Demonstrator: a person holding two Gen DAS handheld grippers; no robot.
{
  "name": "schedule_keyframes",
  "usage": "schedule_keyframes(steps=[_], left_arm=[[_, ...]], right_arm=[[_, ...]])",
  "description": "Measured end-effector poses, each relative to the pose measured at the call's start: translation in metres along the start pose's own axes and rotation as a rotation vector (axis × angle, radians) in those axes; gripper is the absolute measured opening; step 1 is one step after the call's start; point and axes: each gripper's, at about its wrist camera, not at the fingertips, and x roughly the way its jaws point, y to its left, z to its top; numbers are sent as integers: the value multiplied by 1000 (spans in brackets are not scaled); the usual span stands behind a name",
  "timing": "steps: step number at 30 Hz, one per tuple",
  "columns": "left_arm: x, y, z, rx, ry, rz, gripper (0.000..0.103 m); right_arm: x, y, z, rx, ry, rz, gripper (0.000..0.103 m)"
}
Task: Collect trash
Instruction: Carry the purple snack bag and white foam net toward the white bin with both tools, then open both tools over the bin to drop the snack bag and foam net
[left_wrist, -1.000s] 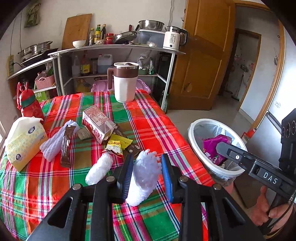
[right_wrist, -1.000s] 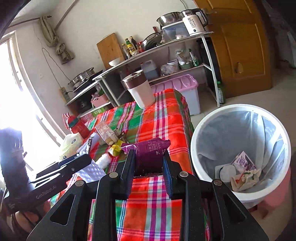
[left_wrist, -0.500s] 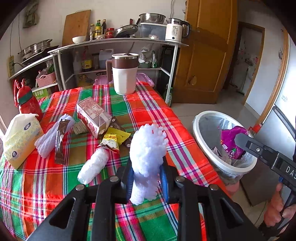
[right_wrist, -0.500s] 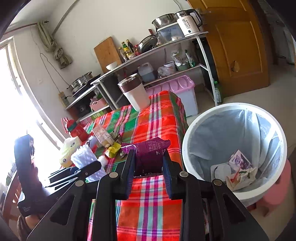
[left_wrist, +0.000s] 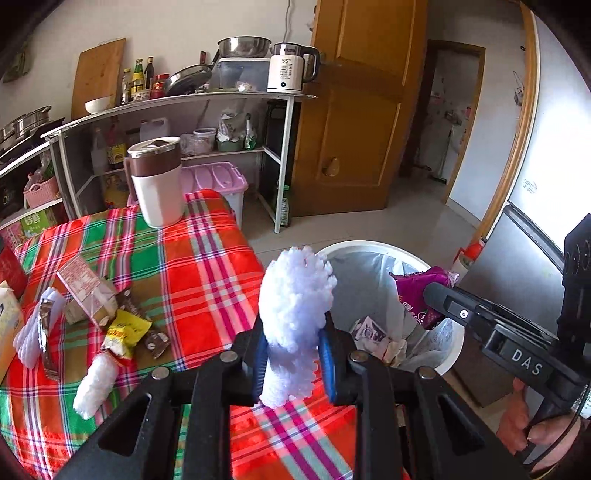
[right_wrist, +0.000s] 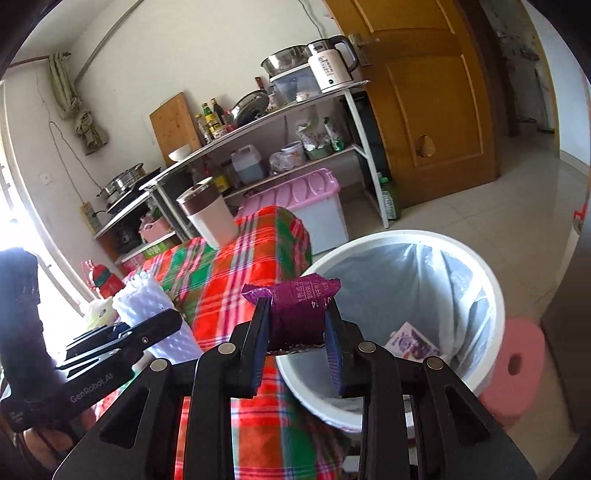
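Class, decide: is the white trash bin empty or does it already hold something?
Not empty. The trash bin holds a printed wrapper near the bottom of its liner.

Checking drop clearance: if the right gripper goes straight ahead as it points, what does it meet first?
Probably the white trash bin: the right gripper, shut on the purple wrapper, points over its near rim toward the liner. Depth unclear.

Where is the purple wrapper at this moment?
The purple wrapper sits clamped in the right gripper, over the near rim of the bin.
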Motion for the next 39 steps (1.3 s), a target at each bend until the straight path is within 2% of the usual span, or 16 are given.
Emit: schedule_keyframes(steps=[4,7,11,17,19,21,26,36,39], left_arm=[[16,-19,8,0,17,-63,25],[24,-34,11,27,4,-73,26],[37,-45,13,26,26,-113,26],[44,-51,10,26,43,-110,28],[46,-52,9,39,52,-101,32],[44,-51,8,39,51,-104,44],[36,-47,8,34,38,-105,55],[15,-27,1,49,16,-32,63],[11,-19,2,42,10,-33,65]], right_arm=[[6,-21,5,7,14,-63,29],[12,-34,6,8,30,-101,29],[20,-47,4,-8,53,-167,29],[30,-60,-3,-15,104,-230,34],[30,-62,-5,-13,110,-236,40],[29,-63,-6,-7,111,-235,45],[27,-61,-5,-15,103,-246,53],[18,-43,-6,-27,74,-231,57],[18,-34,-6,-48,62,-231,58]])
